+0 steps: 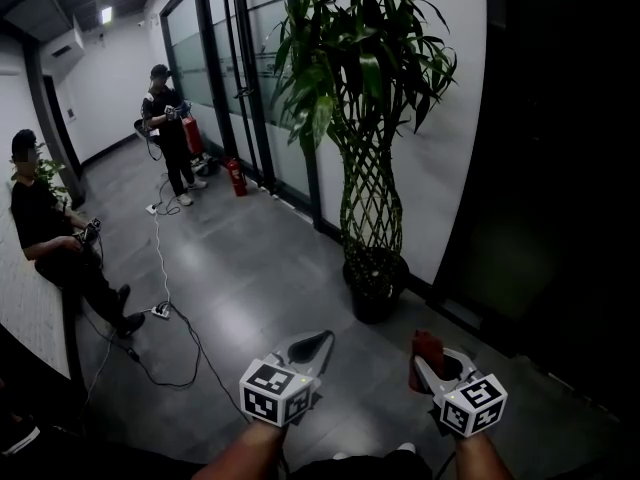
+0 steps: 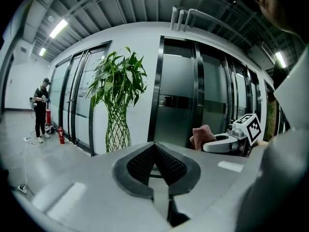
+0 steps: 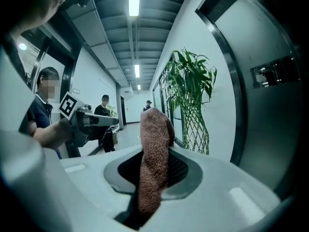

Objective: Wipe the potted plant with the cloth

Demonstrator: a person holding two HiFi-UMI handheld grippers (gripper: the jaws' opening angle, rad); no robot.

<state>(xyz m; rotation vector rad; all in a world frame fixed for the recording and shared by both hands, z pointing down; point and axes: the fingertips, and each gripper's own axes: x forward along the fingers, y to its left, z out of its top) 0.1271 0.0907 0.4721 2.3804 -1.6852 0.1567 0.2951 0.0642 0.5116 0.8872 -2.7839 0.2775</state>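
Note:
The potted plant (image 1: 367,98) stands against the white wall, with a woven lattice trunk, green leaves on top and a dark pot (image 1: 375,286) on the floor. It also shows in the left gripper view as the potted plant (image 2: 117,105) and in the right gripper view as the potted plant (image 3: 190,100). My right gripper (image 1: 428,360) is shut on a reddish-brown cloth (image 3: 153,158), which sticks up between its jaws; the cloth (image 1: 424,353) is short of the pot. My left gripper (image 1: 318,344) is shut and holds nothing, lower left of the pot.
Glass doors with dark frames (image 1: 225,78) run along the wall left of the plant. A person (image 1: 170,133) stands down the corridor near a red fire extinguisher (image 1: 236,177). Another person (image 1: 60,248) sits at the left. A cable with a power strip (image 1: 160,311) lies on the grey floor.

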